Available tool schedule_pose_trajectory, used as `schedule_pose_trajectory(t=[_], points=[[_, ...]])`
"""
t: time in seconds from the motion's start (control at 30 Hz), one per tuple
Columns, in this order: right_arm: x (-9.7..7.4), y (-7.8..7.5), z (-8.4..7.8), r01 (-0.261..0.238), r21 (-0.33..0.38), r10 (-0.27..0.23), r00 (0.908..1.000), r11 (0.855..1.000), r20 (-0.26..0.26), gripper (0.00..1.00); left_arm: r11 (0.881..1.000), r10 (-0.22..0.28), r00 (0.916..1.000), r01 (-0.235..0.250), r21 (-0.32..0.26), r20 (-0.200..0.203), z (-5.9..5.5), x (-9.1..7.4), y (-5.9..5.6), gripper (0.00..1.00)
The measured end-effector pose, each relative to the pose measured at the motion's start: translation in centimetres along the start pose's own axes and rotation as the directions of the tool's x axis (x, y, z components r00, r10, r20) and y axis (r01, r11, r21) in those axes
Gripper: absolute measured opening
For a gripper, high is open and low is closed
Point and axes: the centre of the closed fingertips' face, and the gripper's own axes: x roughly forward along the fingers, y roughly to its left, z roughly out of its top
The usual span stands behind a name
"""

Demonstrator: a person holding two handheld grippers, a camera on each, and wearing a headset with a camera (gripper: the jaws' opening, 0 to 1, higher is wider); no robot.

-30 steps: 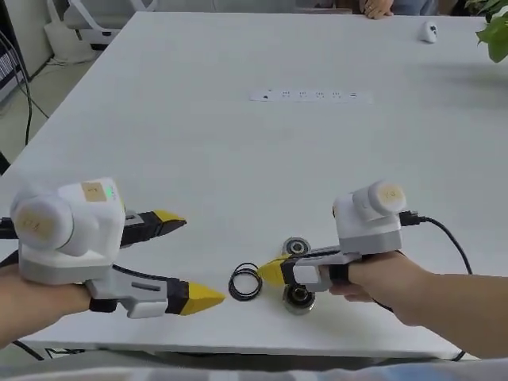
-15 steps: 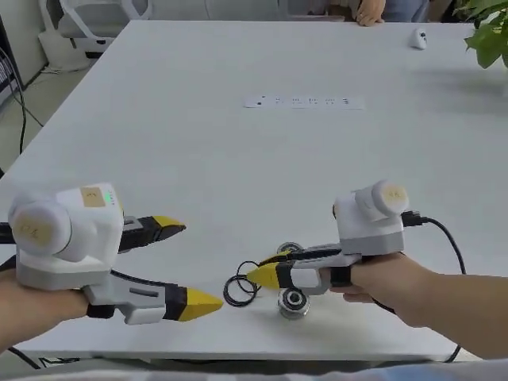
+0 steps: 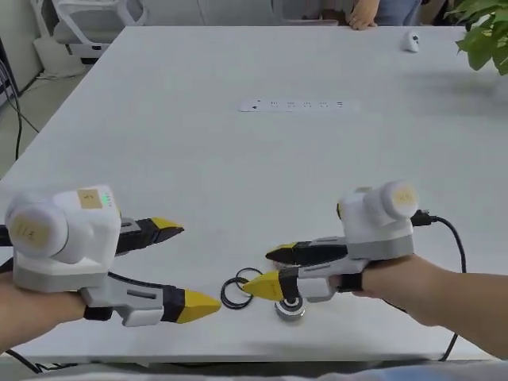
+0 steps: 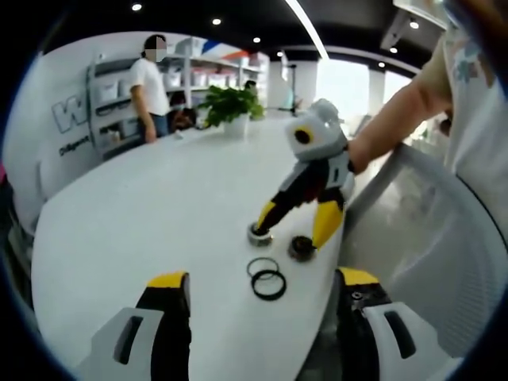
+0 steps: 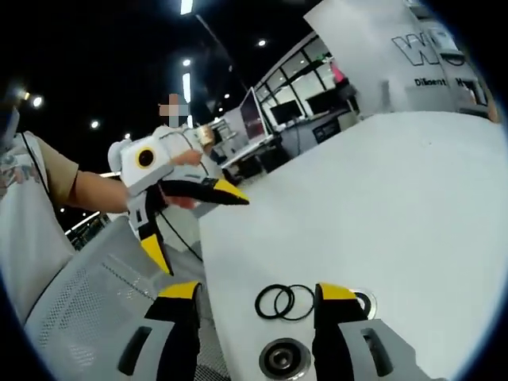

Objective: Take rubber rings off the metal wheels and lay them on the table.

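Table: white worktop. The rubber rings are carried on it, close to its near edge.
Left gripper: held to the left of the rubber rings and apart from them. The jaws are spread wide and nothing is gripped. Both yellow tips are pointed toward the rubber rings.
Right gripper: held to the right of the rubber rings, with its tips reaching just beside them. The jaws are parted and nothing is clamped. Contact between the tips and the wheels cannot be told.
Power strip: white, laid flat on the table well beyond the rubber rings.
Near wheel: metal, laid flat just right of the rubber rings. In the right gripper view it is seen between the right gripper's jaws.
Far wheel: metal, laid flat just beyond the near wheel on the same side of the rubber rings. In the left gripper view one right jaw tip is seen at it.
Rubber rings: two thin black rings, laid flat on the table and overlapped at one edge. They are off both wheels and lie between the two grippers.
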Motion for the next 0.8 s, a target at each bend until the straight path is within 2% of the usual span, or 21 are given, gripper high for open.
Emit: schedule_pose_trajectory(t=[0.33,0.5,0.8], points=[[-2.7,0.1,1.1,0.053,-0.131,-0.049,0.9982,0.99,0.036,0.73,1.0,0.004,0.9999,-0.004,-0.001,0.013,0.5,-0.2,0.0,0.76],[-4.2,0.4,1.4,0.086,-0.204,-0.076,0.9955,0.975,0.057,0.81,1.0,0.01,0.9997,-0.01,0.0,0.024,0.9,-0.5,0.0,0.77],[-7.3,0.7,1.1,0.149,-0.267,-0.133,0.9881,0.952,0.077,0.9,0.999,0.034,0.9983,-0.034,0.007,0.048,1.7,-1.6,0.1,0.79]])
